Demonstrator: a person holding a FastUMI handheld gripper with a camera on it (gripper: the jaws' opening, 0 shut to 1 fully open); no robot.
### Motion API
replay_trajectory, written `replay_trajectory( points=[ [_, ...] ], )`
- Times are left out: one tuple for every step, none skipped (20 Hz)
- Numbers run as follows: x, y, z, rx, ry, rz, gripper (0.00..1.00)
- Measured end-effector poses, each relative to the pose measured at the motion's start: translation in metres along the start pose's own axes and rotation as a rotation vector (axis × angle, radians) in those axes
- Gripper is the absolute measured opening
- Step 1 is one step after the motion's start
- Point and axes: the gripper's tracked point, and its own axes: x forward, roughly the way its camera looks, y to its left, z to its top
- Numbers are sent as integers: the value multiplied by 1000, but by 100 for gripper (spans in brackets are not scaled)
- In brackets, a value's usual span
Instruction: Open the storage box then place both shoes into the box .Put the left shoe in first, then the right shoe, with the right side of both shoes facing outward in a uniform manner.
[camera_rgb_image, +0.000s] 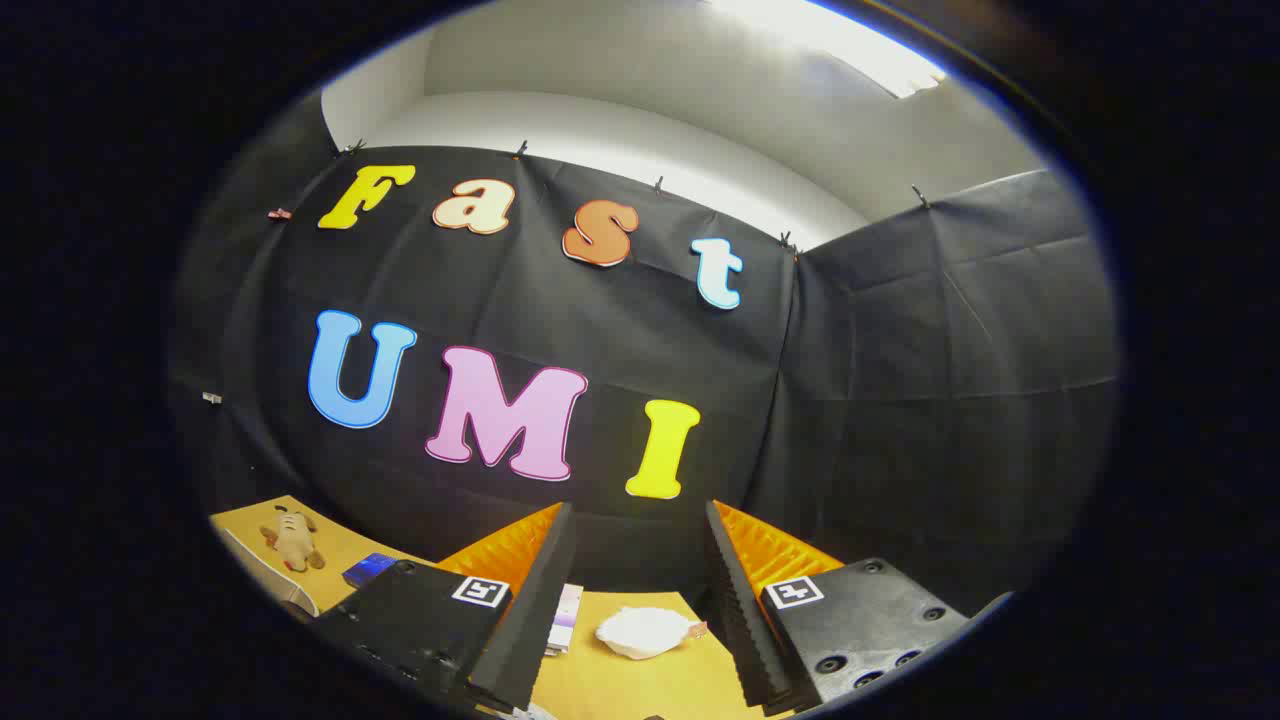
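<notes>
Jaws of the gripper (640, 600) stand wide apart, empty, raised above the bench (620, 680), a white object (645, 632) lying between them; neither storage box nor shoes can be made out, so seemingly every step remains.

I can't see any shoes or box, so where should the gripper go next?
Probably tip down toward the table. The gripper is open, holding nothing, and looks mostly at the wall; between its fingers lies just a white thing.
</notes>
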Motion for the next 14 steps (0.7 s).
replay_trajectory(
  points=[
    [0,-1,0,-10,-2,1,77],
    [0,0,0,-22,-2,7,77],
    [0,0,-2,-26,2,11,77],
    [0,1,-3,-23,10,15,77],
    [-1,4,-4,-15,16,24,77],
    [-2,5,-5,-14,22,31,80],
    [-2,7,-7,-19,26,40,81],
    [-2,9,-9,-30,30,51,85],
    [-1,12,-10,-39,33,62,85],
    [-1,14,-12,-48,38,74,90],
    [-3,18,-13,-56,40,90,90],
    [-4,21,-13,-61,41,101,94],
    [-4,23,-13,-67,40,106,94],
    [-5,25,-11,-67,36,112,95]
  ],
)
